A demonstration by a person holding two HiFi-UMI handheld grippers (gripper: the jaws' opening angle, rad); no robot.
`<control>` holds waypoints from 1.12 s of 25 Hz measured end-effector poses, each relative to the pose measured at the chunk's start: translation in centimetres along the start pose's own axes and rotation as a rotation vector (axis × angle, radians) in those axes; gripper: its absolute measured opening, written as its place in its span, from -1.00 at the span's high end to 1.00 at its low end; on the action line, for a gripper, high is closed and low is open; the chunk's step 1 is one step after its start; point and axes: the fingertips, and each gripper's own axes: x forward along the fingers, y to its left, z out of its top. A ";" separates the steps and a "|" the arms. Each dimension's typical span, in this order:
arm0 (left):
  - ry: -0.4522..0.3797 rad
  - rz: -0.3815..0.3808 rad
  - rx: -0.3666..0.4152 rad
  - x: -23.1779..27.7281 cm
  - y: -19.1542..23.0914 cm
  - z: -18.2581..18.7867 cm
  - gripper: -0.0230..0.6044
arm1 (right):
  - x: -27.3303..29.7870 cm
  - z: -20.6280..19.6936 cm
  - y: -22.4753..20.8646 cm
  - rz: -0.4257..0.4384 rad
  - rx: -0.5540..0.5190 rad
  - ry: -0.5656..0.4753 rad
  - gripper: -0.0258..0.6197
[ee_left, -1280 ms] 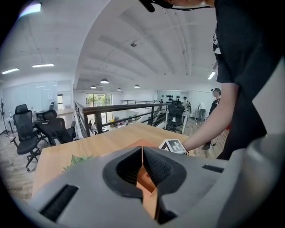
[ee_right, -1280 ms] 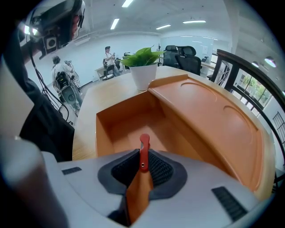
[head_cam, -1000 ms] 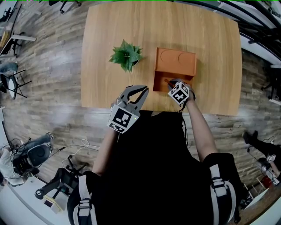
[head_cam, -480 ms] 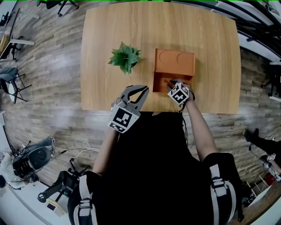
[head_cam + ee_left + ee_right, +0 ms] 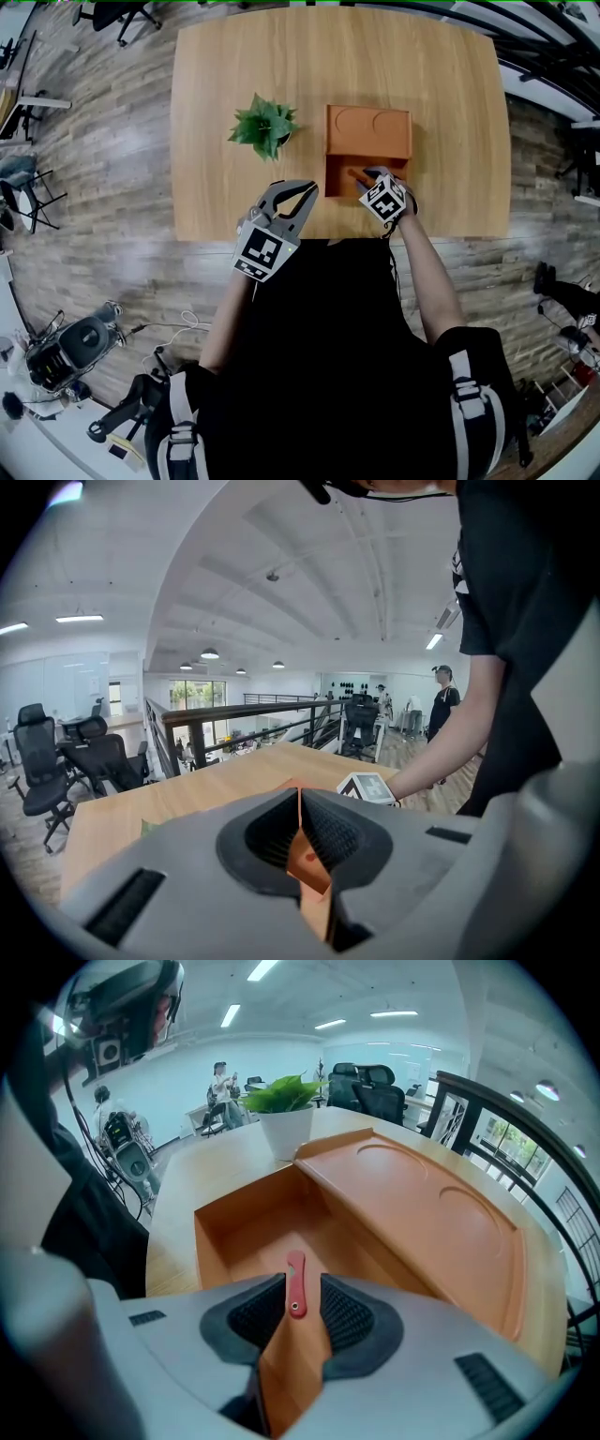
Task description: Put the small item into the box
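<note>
Item (image 5: 295, 1277) lies on the box (image 5: 220, 1232) floor between the right gripper's (image 5: 298, 1303) opening jaws, near the bench's (image 5: 234, 56) front edge; wood floor (image 5: 112, 141) around.

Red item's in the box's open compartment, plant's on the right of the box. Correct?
No: the plant stands left of the box, as the head view shows. The red item is in the open compartment.
</note>
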 end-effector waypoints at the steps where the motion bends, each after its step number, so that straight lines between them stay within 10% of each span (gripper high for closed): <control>1: -0.003 -0.005 0.005 0.1 -0.1 0.1 0.84 | -0.3 0.1 -0.2 -0.007 0.006 -0.006 0.53; 28: -0.037 -0.159 0.084 1.5 -2.8 1.3 0.84 | -12.3 2.3 1.7 -0.155 0.225 -0.323 0.83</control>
